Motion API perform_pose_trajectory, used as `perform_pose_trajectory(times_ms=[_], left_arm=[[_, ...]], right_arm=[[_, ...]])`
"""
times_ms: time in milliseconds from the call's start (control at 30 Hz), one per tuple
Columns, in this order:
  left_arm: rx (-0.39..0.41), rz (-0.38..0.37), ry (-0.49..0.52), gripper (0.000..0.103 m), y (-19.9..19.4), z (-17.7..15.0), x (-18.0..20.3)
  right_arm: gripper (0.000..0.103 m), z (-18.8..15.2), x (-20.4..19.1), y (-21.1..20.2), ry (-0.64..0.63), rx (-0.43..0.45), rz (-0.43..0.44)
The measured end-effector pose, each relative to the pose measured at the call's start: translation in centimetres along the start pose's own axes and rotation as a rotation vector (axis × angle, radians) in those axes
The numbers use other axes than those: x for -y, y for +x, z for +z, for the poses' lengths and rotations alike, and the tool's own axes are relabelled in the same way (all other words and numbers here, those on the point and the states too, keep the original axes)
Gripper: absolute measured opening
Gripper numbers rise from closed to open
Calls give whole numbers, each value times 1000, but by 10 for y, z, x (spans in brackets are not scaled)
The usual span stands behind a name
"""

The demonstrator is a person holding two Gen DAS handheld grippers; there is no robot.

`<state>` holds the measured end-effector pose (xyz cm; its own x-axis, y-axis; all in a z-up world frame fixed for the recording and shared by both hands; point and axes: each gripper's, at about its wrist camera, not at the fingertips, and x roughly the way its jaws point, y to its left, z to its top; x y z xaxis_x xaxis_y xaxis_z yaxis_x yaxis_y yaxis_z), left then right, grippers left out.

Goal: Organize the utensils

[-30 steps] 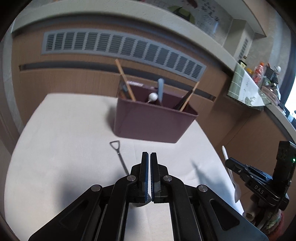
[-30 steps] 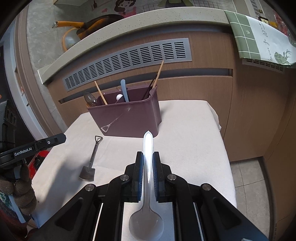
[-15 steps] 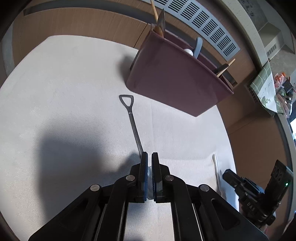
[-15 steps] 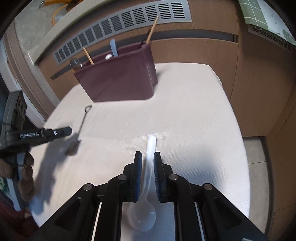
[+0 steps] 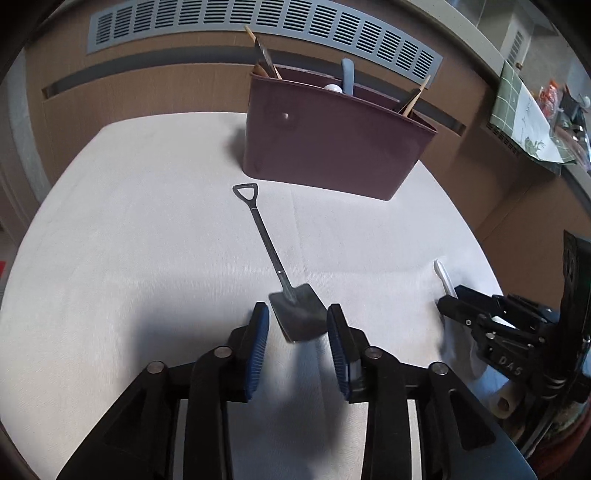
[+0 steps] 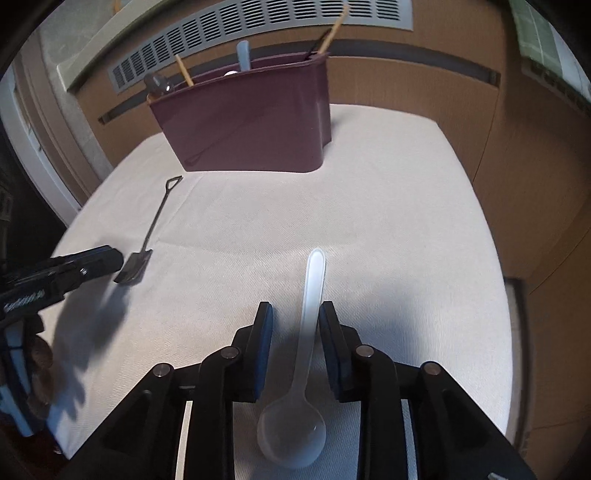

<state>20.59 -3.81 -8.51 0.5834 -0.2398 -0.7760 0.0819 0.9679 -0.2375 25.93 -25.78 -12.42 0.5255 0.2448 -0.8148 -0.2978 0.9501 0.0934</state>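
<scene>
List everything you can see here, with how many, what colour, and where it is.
Utensil holder: one, maroon, far side of the table, chopsticks and other utensils standing in it.
Shovel-shaped spoon: one, dark metal, lying on the cloth, blade between the left gripper's opening jaws, not pressed.
Plastic spoon: one, translucent white, lying on the cloth between the right gripper's opening jaws, not pressed.
Tablecloth: one, off-white, covering the table.
Vent grille: one, grey, on the wooden wall behind.
Left gripper: one, black with blue pads.
Right gripper: one, black with blue pads.
</scene>
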Motion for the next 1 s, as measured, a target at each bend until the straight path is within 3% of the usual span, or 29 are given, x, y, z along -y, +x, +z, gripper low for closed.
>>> perform_pose_trajectory(times_ms=[133, 167, 200, 433, 667, 900, 1000], left_arm=[[-1, 23, -34, 38, 1, -1, 10], [-2, 28, -27, 38, 3, -1, 15], [-3, 41, -22, 38, 6, 0, 20], [8, 200, -20, 38, 21, -4, 33], [20, 301, 7, 41, 18, -11, 30], [7, 296, 66, 42, 25, -11, 42], [19, 264, 36, 44, 27, -8, 37]], right_arm=[[23, -1, -9, 2, -45, 18, -54], [10, -1, -8, 1, -36, 23, -56], [9, -2, -6, 0, -24, 29, -50], [9, -12, 12, -22, 47, 122, -25], [9, -20, 18, -40, 76, 234, -16], [9, -24, 25, -46, 103, 271, 44], [9, -24, 26, -47, 109, 280, 51]])
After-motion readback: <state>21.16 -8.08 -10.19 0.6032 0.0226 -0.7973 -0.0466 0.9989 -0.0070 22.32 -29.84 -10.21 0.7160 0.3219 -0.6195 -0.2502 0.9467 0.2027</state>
